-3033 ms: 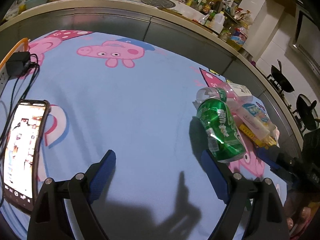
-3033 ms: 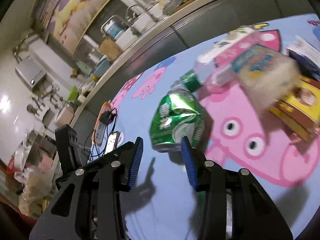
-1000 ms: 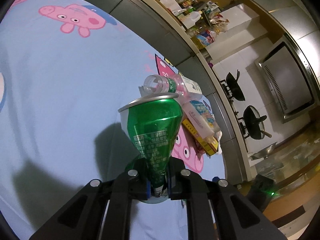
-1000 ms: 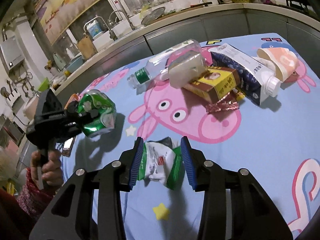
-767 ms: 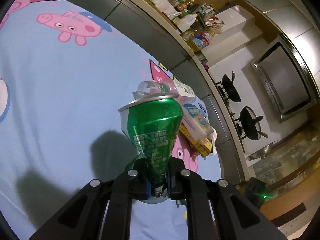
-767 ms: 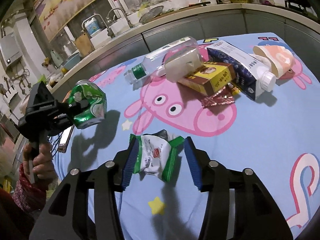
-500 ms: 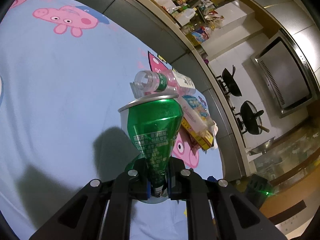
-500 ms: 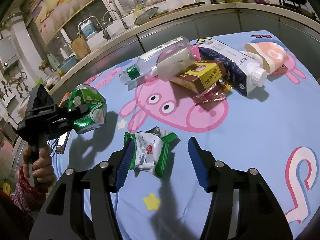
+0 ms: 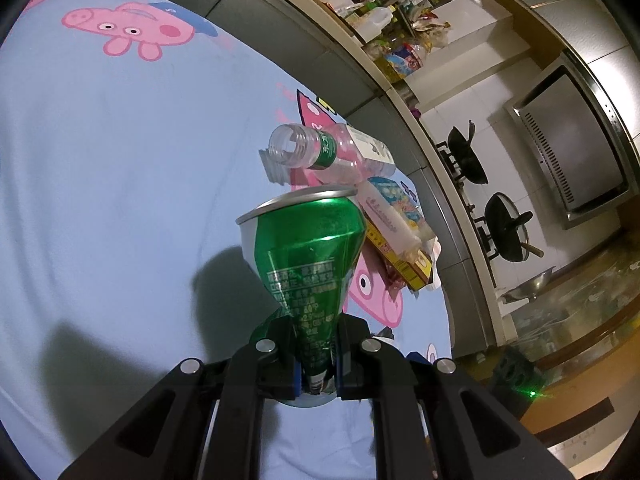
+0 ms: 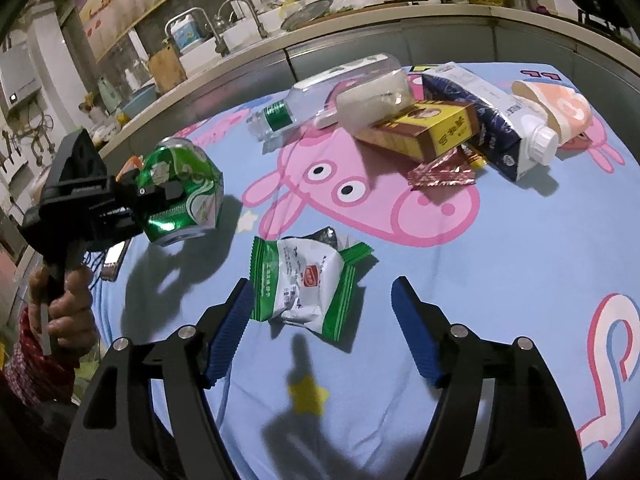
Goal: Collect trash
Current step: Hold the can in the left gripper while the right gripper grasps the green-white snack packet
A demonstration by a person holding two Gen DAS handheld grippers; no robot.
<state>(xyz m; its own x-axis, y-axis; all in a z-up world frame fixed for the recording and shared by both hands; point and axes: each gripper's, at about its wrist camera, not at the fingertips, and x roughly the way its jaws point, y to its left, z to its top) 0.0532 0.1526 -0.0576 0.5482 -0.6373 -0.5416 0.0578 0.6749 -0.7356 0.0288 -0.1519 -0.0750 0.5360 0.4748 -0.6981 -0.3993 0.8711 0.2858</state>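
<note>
My left gripper (image 9: 316,356) is shut on a crushed green can (image 9: 308,256) and holds it above the blue cartoon cloth (image 9: 120,160); the can also shows in the right wrist view (image 10: 180,196), held at the left. My right gripper (image 10: 322,316) is open, low over the cloth. A green-and-white snack wrapper (image 10: 304,284) lies flat between its fingers, nearer the left one, untouched. Further back lies a pile: a clear plastic bottle (image 10: 320,96), a yellow box (image 10: 424,128), a dark blue carton (image 10: 488,116), a red foil wrapper (image 10: 440,176) and a peach cup (image 10: 560,108).
A phone (image 10: 114,258) and a power strip with cables lie at the cloth's left edge. A grey counter (image 10: 360,52) with a sink, bottles and jars runs behind the table. A stove with pans (image 9: 496,216) stands beyond the right end.
My right gripper has opened wide and let go of the snack wrapper, which now lies on the cloth. My left gripper still holds the can, shifted slightly.
</note>
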